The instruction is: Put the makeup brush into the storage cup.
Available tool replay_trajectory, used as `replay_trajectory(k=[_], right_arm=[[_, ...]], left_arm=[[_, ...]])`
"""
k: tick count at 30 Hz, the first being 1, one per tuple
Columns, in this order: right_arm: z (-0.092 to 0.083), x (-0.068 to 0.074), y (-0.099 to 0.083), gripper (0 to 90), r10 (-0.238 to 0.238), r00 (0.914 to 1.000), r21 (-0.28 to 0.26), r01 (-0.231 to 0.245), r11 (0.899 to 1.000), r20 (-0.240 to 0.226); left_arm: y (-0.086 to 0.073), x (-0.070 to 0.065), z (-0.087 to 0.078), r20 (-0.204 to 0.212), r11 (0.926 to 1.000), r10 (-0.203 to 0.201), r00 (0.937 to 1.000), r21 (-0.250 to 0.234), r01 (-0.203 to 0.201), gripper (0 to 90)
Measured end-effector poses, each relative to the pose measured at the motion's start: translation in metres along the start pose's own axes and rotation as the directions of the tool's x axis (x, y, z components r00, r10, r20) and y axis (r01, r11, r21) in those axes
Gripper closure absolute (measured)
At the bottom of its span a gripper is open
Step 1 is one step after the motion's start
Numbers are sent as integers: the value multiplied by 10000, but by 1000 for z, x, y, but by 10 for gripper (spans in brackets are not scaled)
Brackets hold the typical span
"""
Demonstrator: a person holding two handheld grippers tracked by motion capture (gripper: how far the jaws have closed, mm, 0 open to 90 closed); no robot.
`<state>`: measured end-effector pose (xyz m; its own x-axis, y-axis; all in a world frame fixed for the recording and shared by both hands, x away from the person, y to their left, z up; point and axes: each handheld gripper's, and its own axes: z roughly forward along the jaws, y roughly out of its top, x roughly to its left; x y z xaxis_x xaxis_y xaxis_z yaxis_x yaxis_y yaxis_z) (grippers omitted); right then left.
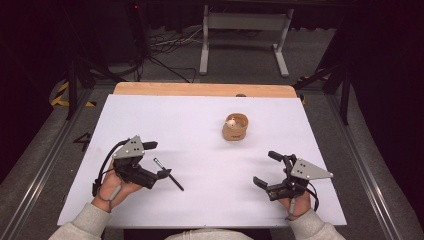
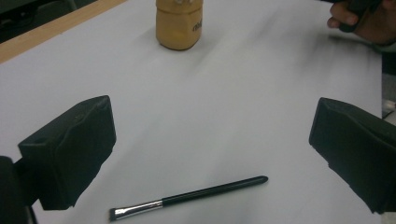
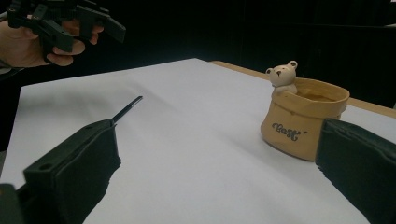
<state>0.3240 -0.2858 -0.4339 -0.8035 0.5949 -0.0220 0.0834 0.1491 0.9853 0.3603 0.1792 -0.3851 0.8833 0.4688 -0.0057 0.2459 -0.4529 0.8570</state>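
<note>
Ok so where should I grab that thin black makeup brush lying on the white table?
Grip the thin black makeup brush mid-handle, from straight above with the left gripper. It lies flat, so fingers must straddle its narrow width.

Both my grippers are black, blocky-jawed tools. Each wears a grey three-cornered plate on top: the left gripper [image 1: 154, 160] at seven o'clock on the table, the right gripper [image 1: 267, 168] at five. Black cables loop from their backs. My sleeves [image 1: 84, 222] are light grey, cuffs ribbed.
</note>
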Motion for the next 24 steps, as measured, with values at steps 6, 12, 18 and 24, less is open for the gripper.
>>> replay_trajectory(k=[6,12,18,24], right_arm=[[-1,-1,0,0,20,10000,-32,-20,10000,-10],[0,-2,-1,0,153,9999,-4,-153,9999,-78],[-1,-2,-1,0,266,9996,-27,-266,9996,-134],[0,-2,-2,0,331,9993,81,-329,9994,-146]], left_arm=[[9,4,5,143,9965,88,9999,832,-99,0],[14,8,9,348,9859,247,9991,1648,-301,0],[17,13,13,306,9712,379,9988,2341,-440,1],[19,17,18,271,9507,599,9978,3031,-653,17]])
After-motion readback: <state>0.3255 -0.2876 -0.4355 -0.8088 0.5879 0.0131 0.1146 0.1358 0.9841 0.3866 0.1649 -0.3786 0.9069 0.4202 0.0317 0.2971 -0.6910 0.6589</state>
